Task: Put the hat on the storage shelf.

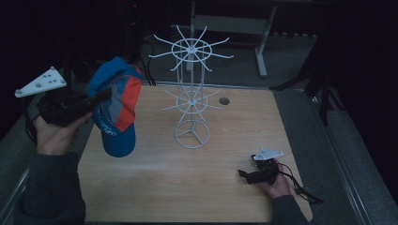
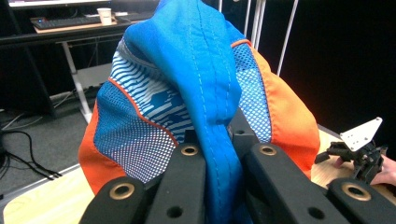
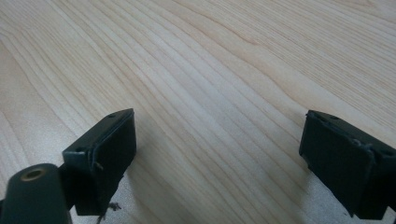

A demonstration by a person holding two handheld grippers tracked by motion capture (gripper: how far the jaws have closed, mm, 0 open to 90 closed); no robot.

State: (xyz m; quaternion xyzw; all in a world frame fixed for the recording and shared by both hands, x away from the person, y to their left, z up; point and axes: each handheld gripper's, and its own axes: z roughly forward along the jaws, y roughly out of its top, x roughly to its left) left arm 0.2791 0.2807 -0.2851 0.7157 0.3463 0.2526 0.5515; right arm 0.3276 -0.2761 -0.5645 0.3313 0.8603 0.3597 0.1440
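The left gripper [image 1: 101,96] was clamped on one cap [image 1: 115,105], its two black jaws pinching a fold of blue fabric, as the left gripper view showed [image 2: 219,154]. The cap [image 2: 196,93] hung in the air above the table's left edge, clear of the wooden table [image 1: 155,187]; it was blue with orange side panels and blue mesh, and white lettering on its lower part was too small to read. The right gripper [image 1: 245,175] rested low over the table's near right part, its two jaws standing wide apart with bare wood between them [image 3: 217,140]. One white wire stand [image 1: 191,96] stood at the table's middle, bearing two tiers of radiating prongs over a ring base. One small round grommet [image 1: 224,101] lay just beyond the stand, to its right.
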